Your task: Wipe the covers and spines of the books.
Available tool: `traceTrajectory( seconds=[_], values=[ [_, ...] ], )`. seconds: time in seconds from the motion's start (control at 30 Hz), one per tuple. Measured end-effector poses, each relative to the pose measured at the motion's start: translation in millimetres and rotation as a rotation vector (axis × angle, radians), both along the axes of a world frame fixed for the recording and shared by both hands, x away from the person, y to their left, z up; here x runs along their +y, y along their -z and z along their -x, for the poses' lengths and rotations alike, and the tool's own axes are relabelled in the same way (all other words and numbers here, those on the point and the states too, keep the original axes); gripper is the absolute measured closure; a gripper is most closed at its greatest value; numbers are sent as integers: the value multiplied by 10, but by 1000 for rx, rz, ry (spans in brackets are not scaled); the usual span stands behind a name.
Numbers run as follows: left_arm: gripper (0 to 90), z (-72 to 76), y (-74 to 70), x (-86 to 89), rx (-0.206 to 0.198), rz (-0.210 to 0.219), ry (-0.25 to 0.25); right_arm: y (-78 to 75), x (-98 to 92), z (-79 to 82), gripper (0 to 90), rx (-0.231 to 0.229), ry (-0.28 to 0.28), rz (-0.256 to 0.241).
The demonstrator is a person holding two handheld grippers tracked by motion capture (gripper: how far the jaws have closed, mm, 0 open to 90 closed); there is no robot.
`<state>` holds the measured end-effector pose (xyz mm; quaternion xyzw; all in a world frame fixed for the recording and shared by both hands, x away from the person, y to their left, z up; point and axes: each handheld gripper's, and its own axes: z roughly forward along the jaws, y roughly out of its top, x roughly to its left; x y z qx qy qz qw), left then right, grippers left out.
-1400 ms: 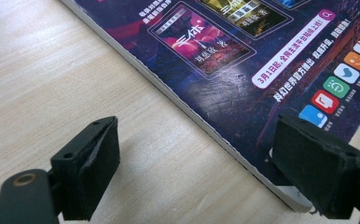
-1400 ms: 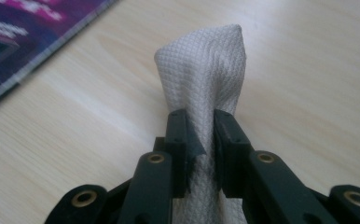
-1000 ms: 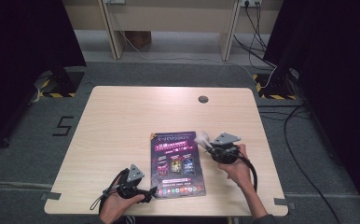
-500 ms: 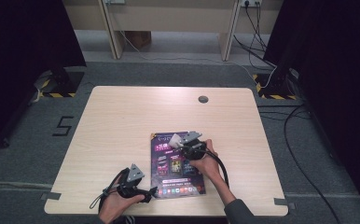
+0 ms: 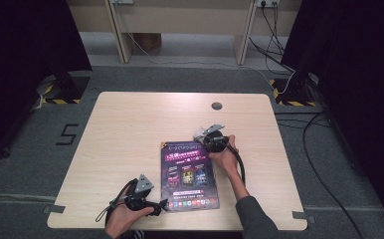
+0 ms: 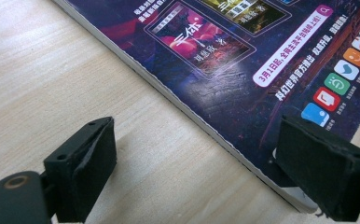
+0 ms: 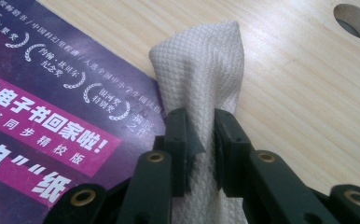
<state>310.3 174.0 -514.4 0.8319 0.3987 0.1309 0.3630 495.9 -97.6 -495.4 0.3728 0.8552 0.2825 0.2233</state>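
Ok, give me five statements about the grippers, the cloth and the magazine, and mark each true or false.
1. The right gripper is shut on a white cloth. True.
2. The left gripper grips the magazine. False: its jaws stand open, one on the wood, one at the magazine's corner.
3. The magazine lies open. False: it lies closed, purple cover up.
4. The cloth sits by the magazine's far right corner. True.
5. The table has a round hole near its far edge. True.

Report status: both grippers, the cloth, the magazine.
Right gripper shut on white cloth, at magazine top right corner. Left gripper open, straddling magazine's near edge. Nothing in the way.
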Motion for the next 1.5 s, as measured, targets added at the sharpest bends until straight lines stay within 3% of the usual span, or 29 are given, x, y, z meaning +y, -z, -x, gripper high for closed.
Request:
traceTrajectory(
  seconds=[0.07,0.17,0.23,0.33,0.43,0.53,0.6,0.9,1.03,1.17,1.37,1.5],
  values=[
    [108,-1,3,3,2,3,-2,2,54,48,776,-12,-20,26],
    [103,-4,-1,0,4,-3,-4,16,131,160,775,-1,-67,-14],
    [102,-1,4,3,1,2,-6,15,172,209,774,-10,-108,4],
    [102,3,1,-2,-1,-2,-6,27,77,124,773,21,-51,-67],
    [102,-3,3,3,4,2,-7,27,-16,7,773,14,21,-68],
    [102,-2,1,1,3,-1,-5,14,-16,-23,774,22,36,-56],
    [101,-8,1,1,7,0,-4,10,41,0,777,-3,16,-5],
    [90,-13,2,1,15,1,-12,23,406,276,775,22,-166,-42],
    [89,-12,3,2,14,2,-11,19,453,293,772,25,-190,-35],
    [89,-13,0,0,14,-3,-9,21,342,214,771,22,-144,-38],
    [89,-15,2,0,15,2,-11,16,11,24,770,9,10,-33],
    [89,-16,2,1,17,2,-13,3,-21,-18,769,28,30,-37]
  ],
)
